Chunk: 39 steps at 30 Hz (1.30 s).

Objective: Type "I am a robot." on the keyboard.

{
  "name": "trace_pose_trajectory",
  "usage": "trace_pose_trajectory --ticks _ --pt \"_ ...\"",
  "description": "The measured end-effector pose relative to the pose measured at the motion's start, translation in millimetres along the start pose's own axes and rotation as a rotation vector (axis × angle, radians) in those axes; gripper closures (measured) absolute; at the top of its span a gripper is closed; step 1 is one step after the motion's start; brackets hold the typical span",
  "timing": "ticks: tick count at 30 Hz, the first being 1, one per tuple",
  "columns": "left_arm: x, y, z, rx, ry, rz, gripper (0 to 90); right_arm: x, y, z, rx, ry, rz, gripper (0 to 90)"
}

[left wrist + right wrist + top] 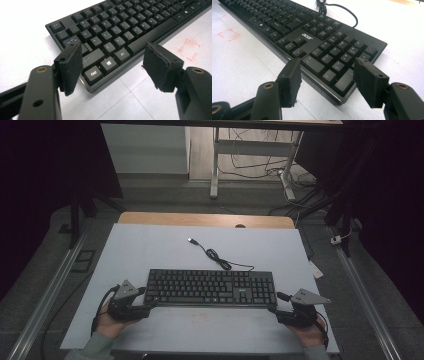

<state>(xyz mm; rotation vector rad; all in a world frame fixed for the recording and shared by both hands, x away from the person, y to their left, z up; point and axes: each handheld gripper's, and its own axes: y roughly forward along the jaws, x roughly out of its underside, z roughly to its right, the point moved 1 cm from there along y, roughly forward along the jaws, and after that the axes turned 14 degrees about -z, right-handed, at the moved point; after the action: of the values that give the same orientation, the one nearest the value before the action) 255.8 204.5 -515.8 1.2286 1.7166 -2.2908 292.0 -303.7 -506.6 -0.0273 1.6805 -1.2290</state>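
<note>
1. a black keyboard [212, 288] lies flat on the white table [150, 245], near the person's edge and roughly in the middle from side to side, its long side running left to right.
2. its cable [220, 259] leaves the back edge and curls away across the table, ending in a plug [192, 240] that lies loose on the white top.
3. the left gripper [150, 304] sits at the keyboard's near left corner, held in the person's left hand [111, 324].
4. in the left gripper view the jaws stand wide apart on either side of that corner [92, 87]; one pad [71, 66] hangs over the keys at the left end, the other [157, 65] is out over the bare table in front of the keyboard, and neither presses on it.
5. the right gripper [274, 309] sits at the near right corner, held in the right hand [309, 332].
6. in the right gripper view its jaws are also wide, with the number-pad corner [342, 96] between them; whether the pads touch the keyboard's edges i cannot tell, but nothing is clamped.
7. faint red marks [188, 50] show on the table just in front of the keyboard.
</note>
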Motion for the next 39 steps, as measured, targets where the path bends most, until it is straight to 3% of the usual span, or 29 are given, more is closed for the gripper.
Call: trace_pose_trajectory --ticks 17,27,33,39 --pt "-0.4 -0.5 -0.5 -0.004 -0.006 0.004 32.2 -2.7 0.5 -2.6 -0.001 -0.005 -0.003 39.5" --pt "-3.1 -0.7 -1.4 -0.007 -0.021 0.011 32.7 -10.9 1.2 -7.5 -0.039 0.012 0.028 38.8" --pt "-4.9 -2.8 -4.3 -0.003 -0.057 0.026 37.1 -16.2 3.6 -9.4 -0.046 0.010 0.034 38.8" --pt "-7.2 -2.0 -6.9 0.018 -0.069 0.024 48.4 -24.3 8.7 -14.1 -0.067 -0.009 0.028 41.0"
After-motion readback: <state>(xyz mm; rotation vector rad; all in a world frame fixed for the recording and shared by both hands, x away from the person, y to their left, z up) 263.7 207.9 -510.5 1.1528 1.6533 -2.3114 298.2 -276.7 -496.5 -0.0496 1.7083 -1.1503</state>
